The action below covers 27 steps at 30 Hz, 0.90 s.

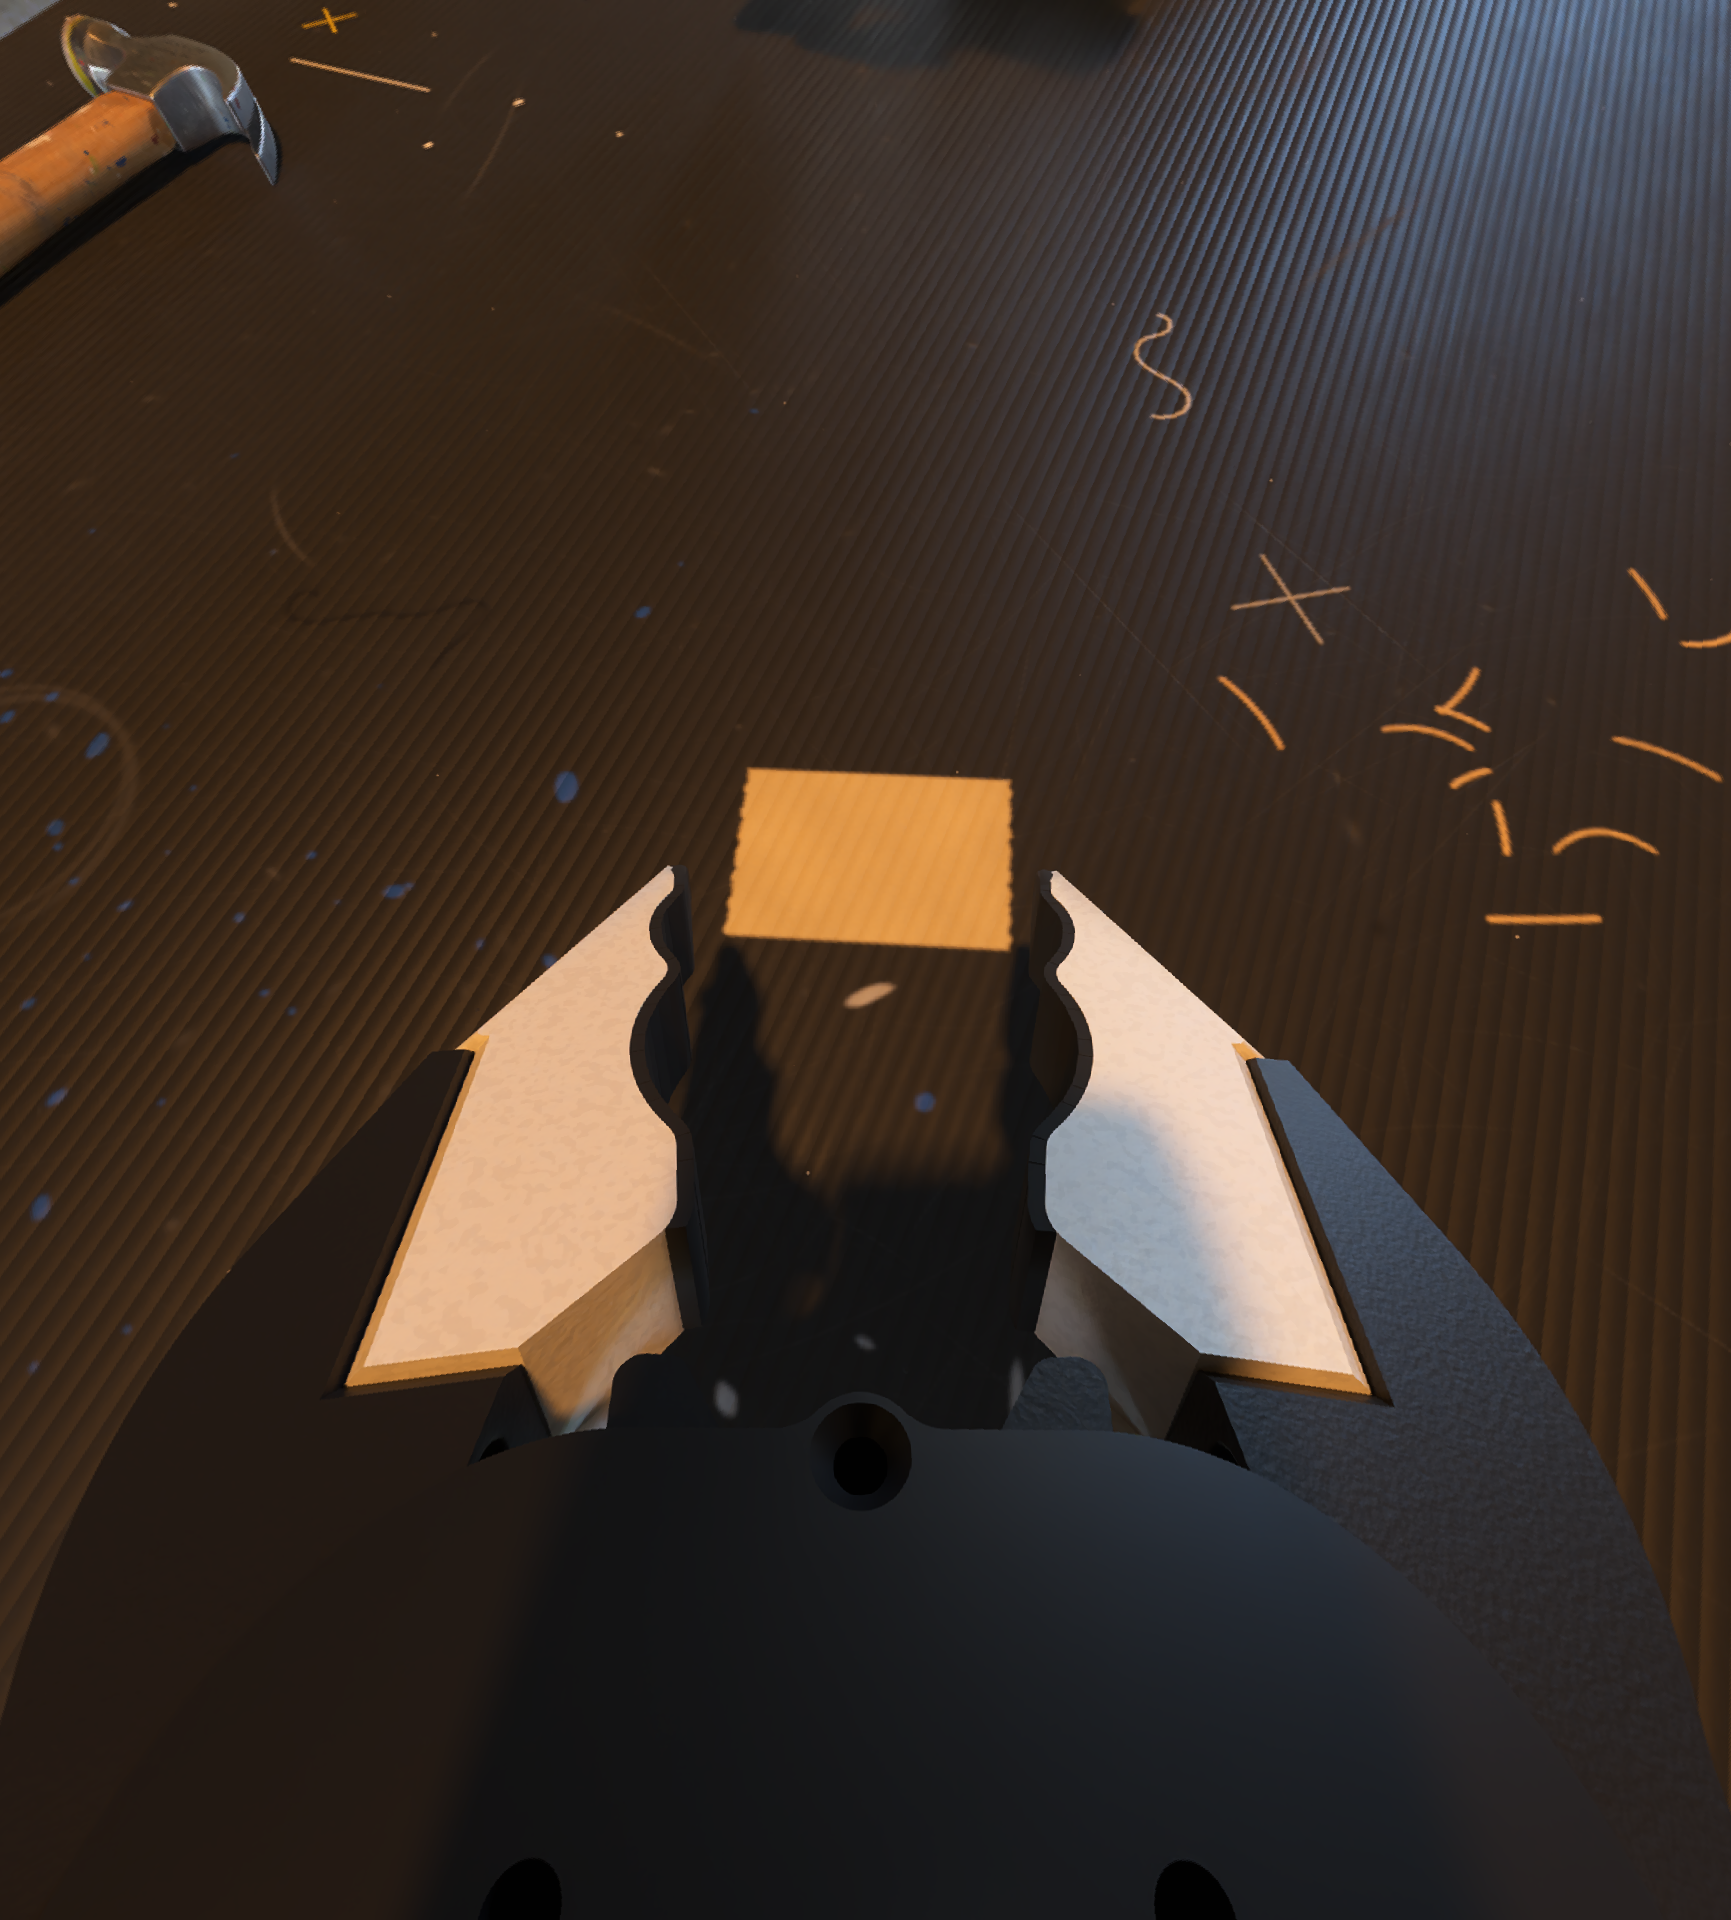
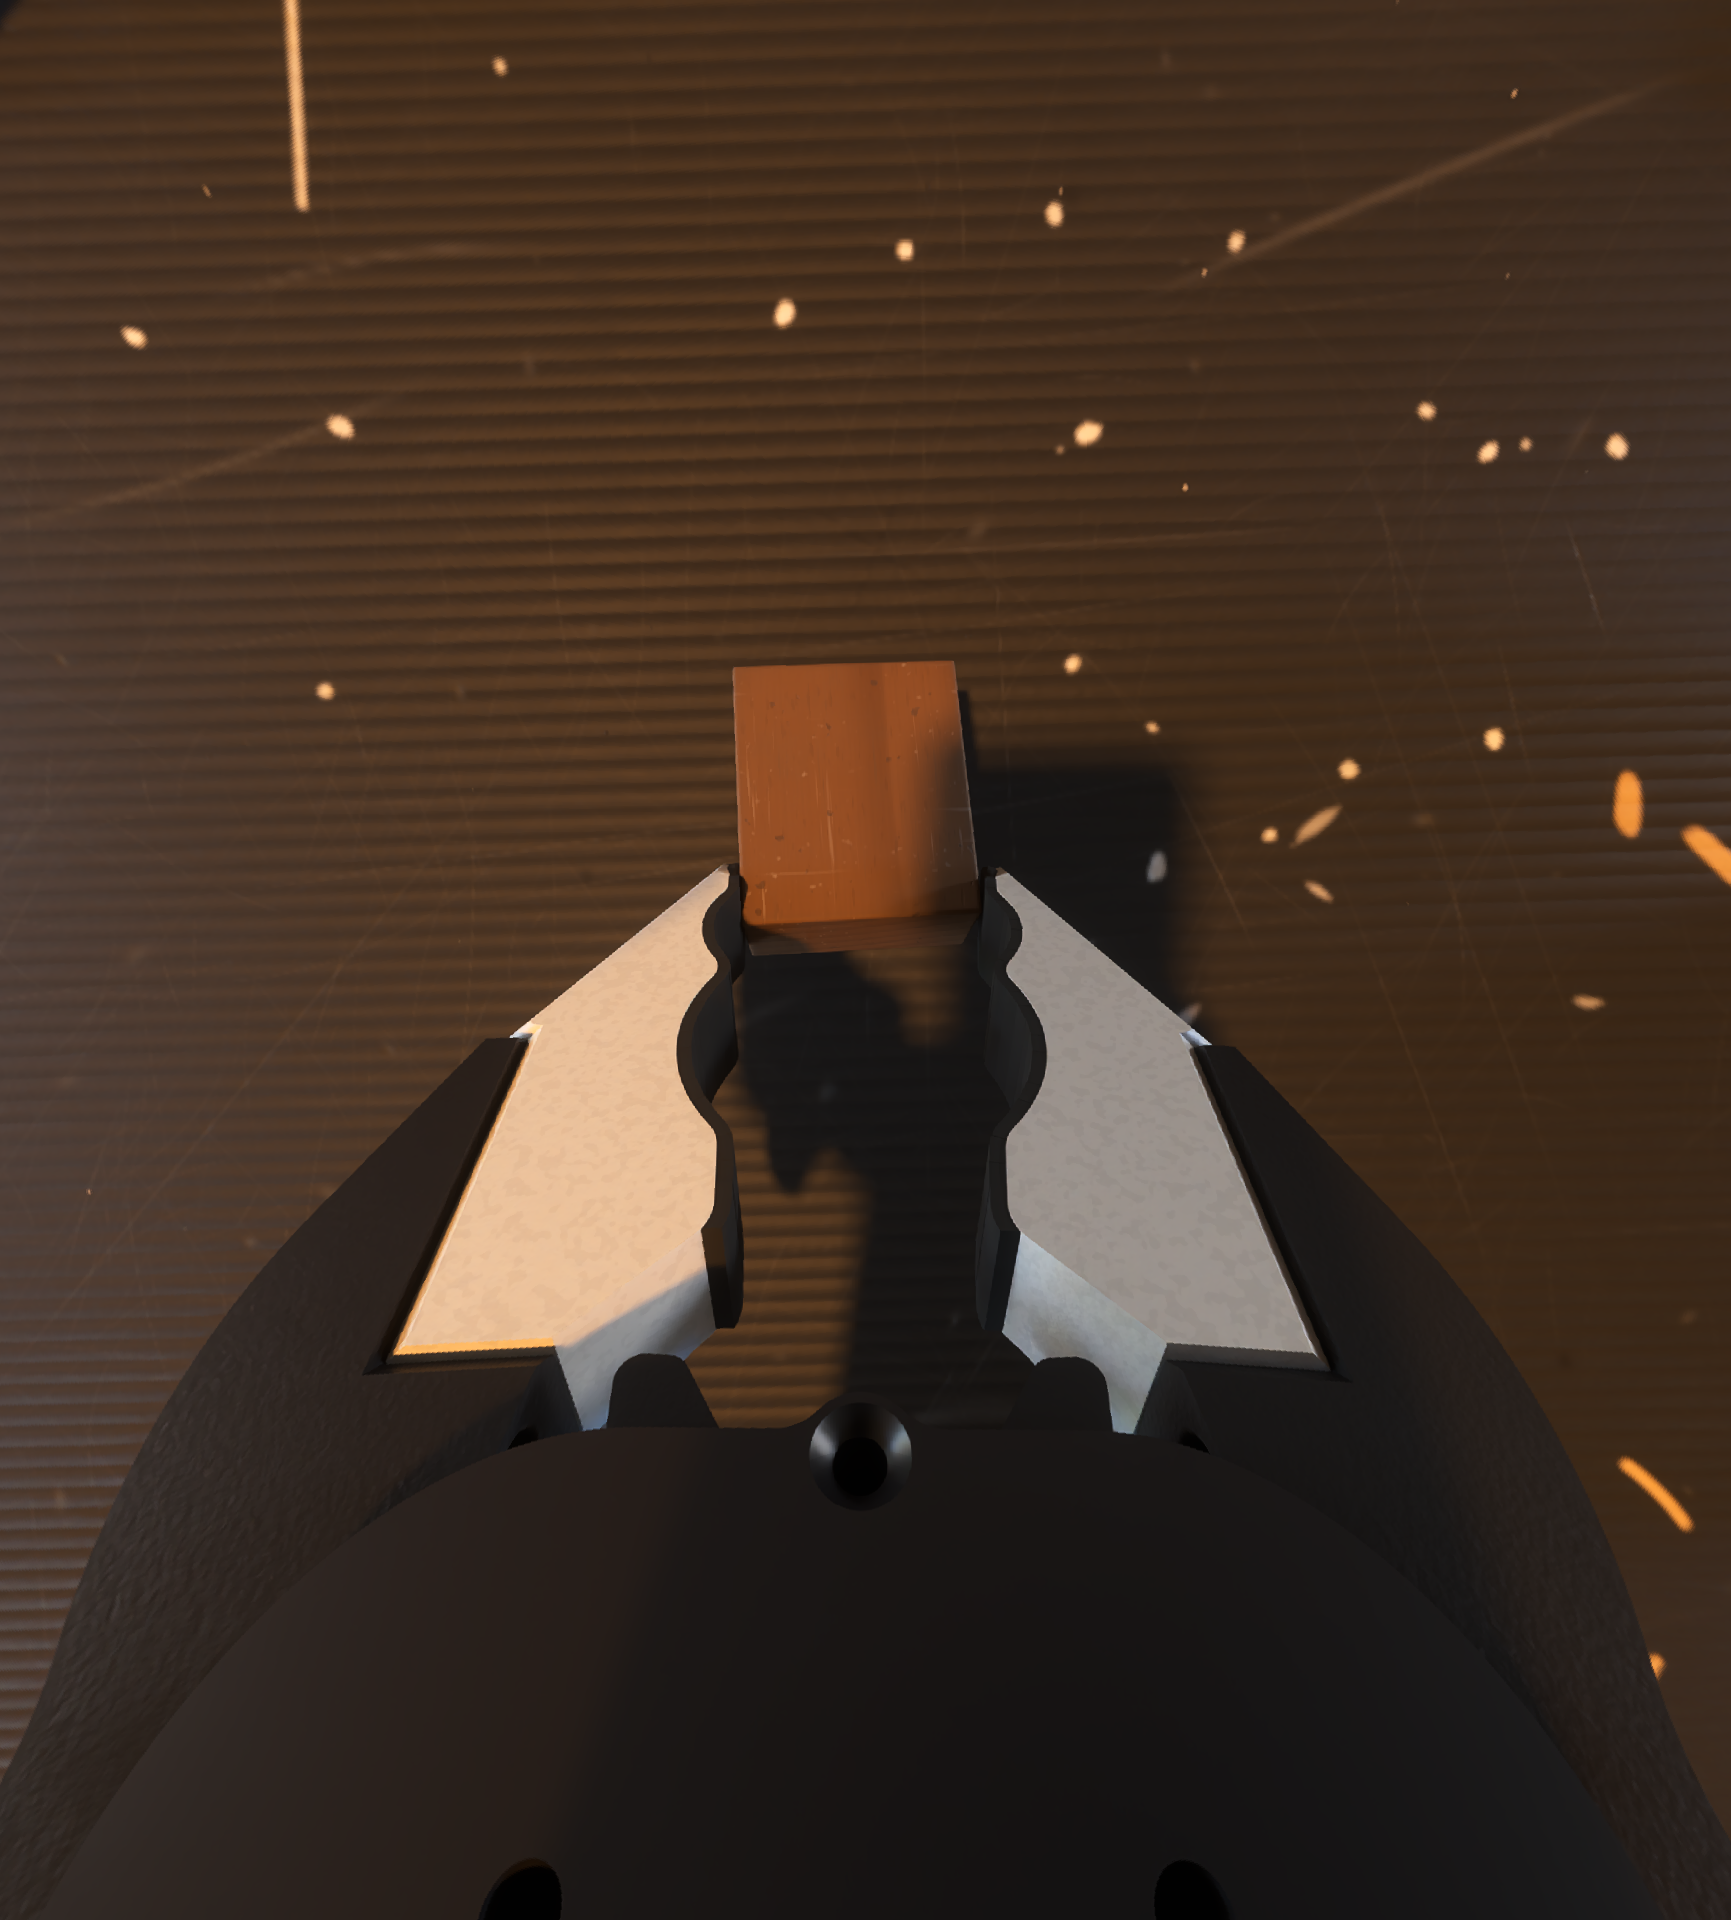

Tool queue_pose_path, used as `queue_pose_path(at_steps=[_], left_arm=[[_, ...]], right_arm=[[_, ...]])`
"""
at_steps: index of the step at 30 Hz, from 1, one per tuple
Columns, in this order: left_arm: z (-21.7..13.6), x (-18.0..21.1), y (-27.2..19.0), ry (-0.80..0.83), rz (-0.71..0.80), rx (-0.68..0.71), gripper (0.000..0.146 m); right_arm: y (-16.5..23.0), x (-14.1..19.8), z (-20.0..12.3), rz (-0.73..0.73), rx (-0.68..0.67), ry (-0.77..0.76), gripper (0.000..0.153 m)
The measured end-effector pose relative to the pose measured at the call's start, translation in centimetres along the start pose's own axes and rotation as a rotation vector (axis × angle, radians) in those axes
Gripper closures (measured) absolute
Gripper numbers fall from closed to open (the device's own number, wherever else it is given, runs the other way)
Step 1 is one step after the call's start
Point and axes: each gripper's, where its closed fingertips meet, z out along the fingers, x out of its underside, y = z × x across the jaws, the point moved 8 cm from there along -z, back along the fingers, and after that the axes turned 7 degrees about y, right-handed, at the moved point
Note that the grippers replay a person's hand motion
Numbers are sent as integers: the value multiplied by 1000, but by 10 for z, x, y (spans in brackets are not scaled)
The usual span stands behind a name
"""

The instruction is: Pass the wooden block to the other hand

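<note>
In the right wrist view my right gripper (image 2: 861,896) is shut on the near end of the wooden block (image 2: 850,790). The block is an orange-brown rectangular piece that sticks out forward past the fingertips (image 2: 996,914). It is held above the dark ribbed mat (image 2: 425,623), and its shadow falls to the right. In the left wrist view my left gripper (image 1: 863,883) is open and empty, low over the mat (image 1: 840,468). The block does not show in the left wrist view.
A flat tan rectangle (image 1: 871,831) is marked on the mat just ahead of the left fingertips. A hammer (image 1: 71,156) with a wooden handle lies at the far left. Orange scratches (image 1: 1526,748) and paint specks (image 2: 1713,852) mark the mat.
</note>
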Motion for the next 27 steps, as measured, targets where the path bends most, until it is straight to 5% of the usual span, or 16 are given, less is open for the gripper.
queue_pose_path(at_steps=[7, 14, 21, 24, 27], left_arm=[[1, 0, -3, 18, 17, 5, 80], [1, 0, -9, 26, 51, -1, 80], [0, -1, -9, 24, 56, -5, 80], [1, 0, -8, 29, 48, 2, 80], [1, 0, -8, 29, 46, 6, 80]], right_arm=[[7, -3, -7, -40, 28, 58, 108], [3, -27, -21, -24, -54, -320, 108], [10, -20, -37, -66, -80, -428, 108], [20, -13, -63, -100, -174, -470, 108], [34, -3, -93, -112, -411, -541, 108]])
